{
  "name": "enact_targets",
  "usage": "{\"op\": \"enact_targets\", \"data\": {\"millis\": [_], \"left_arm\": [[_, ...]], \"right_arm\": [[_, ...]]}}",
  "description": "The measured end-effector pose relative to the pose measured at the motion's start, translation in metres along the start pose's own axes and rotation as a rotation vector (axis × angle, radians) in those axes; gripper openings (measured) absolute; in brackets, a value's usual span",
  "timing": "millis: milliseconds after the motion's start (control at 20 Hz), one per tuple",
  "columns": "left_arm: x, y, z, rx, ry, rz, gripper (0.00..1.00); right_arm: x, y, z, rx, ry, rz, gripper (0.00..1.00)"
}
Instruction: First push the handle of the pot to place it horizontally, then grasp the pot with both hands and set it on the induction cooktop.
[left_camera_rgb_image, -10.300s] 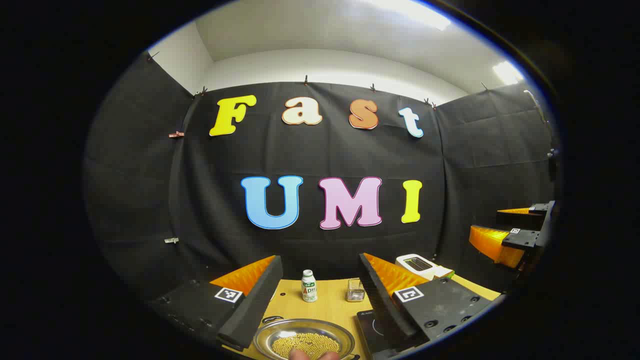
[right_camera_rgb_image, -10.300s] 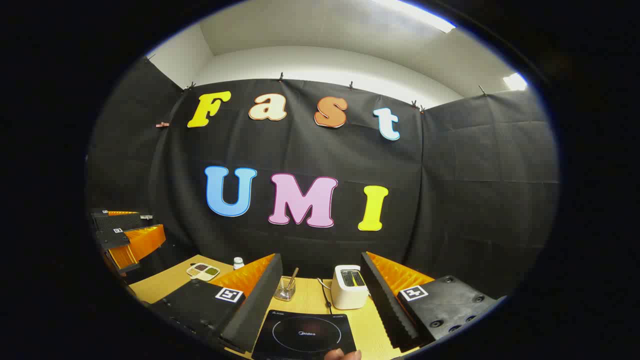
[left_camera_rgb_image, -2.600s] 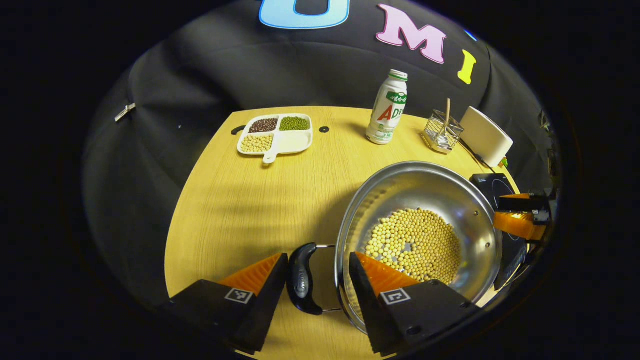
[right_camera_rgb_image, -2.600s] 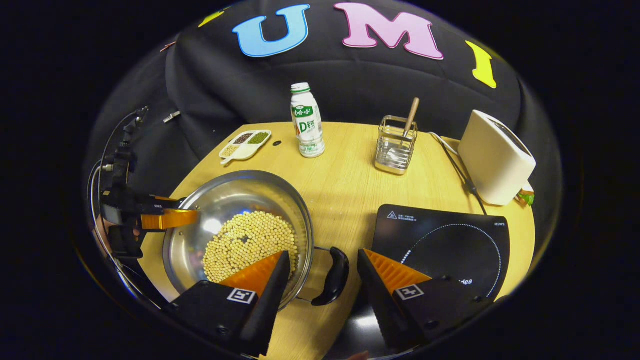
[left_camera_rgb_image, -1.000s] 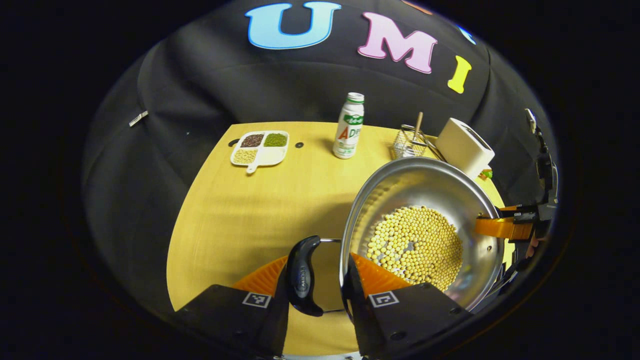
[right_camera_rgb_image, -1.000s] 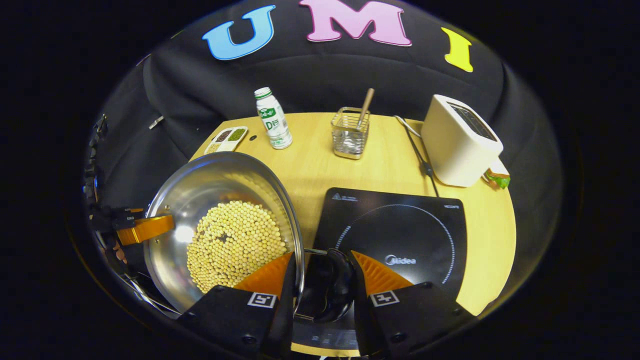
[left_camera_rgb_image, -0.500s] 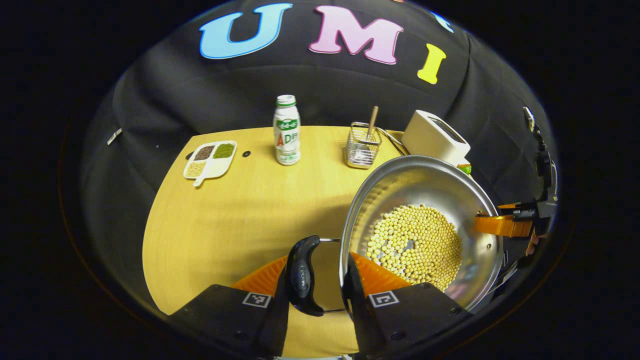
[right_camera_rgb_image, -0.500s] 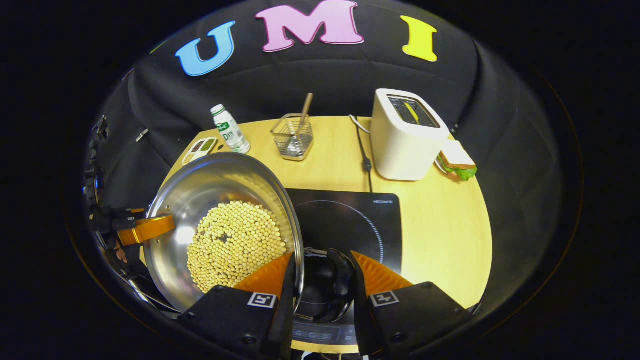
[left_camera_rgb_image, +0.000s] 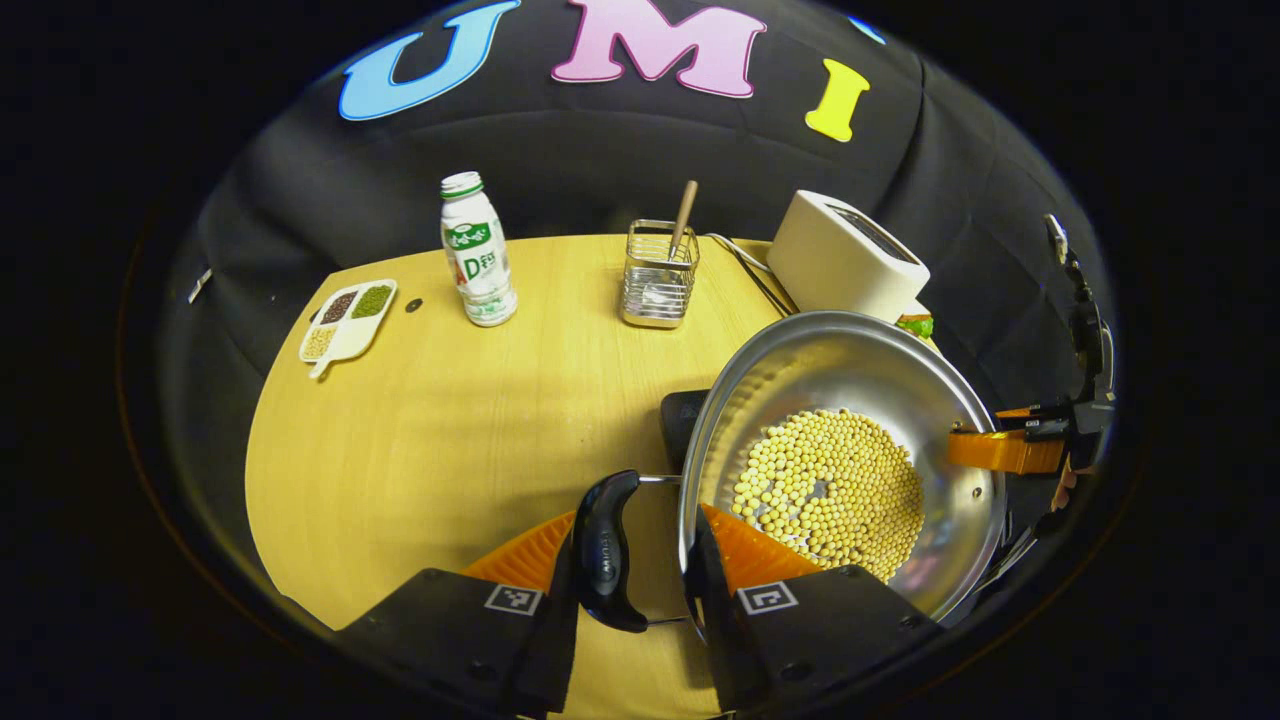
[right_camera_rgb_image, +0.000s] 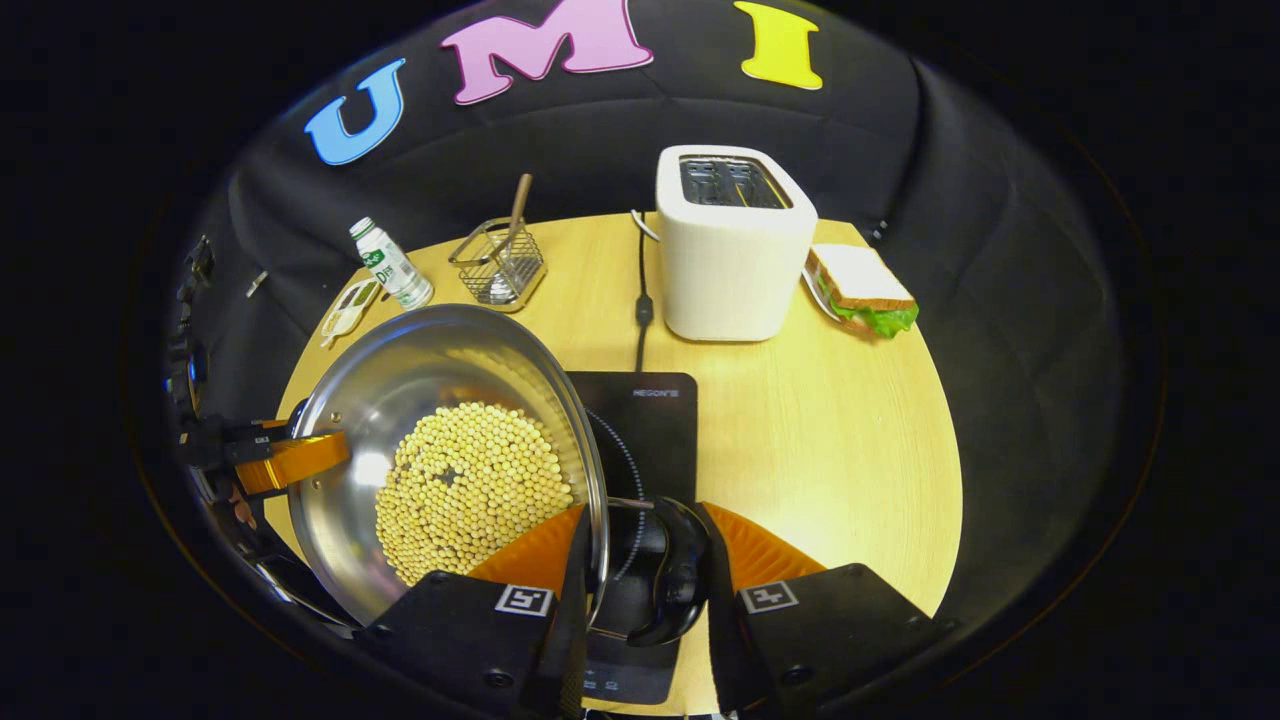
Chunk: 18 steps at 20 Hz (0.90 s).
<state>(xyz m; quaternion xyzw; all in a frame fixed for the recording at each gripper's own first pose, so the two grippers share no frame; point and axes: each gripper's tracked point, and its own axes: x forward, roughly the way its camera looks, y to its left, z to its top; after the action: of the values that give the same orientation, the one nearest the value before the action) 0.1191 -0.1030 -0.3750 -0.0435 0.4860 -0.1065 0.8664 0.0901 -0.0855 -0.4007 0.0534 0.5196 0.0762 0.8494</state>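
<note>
Above wood-grain table (left_camera_rgb_image: 420, 440), round shiny steel pot (left_camera_rgb_image: 850, 370) of beans.

Pot (right_camera_rgb_image: 350, 400) hides most of cooktop (right_camera_rgb_image: 655, 420) (btns blurred).

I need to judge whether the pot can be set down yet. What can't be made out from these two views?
- Whether the pot touches the induction cooktop: right gripper view, pot body covers the gap.
- Most of the cooktop: left gripper view, one corner peeks past the pot rim.
- Cooktop's near controls: right gripper view, right gripper and handle cover them.
- Bottle label: too small to read.
</note>
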Motion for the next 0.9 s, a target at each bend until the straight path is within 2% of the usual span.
{"op": "enact_targets", "data": {"millis": [250,900], "left_arm": [[0.018,-0.012,0.0,-0.009,0.016,0.0,0.56],[0.023,-0.01,0.004,-0.031,0.01,-0.003,0.57]], "right_arm": [[0.012,-0.016,0.0,0.003,0.02,-0.001,0.53],[0.018,-0.016,0.009,0.011,0.011,0.004,0.53]]}}
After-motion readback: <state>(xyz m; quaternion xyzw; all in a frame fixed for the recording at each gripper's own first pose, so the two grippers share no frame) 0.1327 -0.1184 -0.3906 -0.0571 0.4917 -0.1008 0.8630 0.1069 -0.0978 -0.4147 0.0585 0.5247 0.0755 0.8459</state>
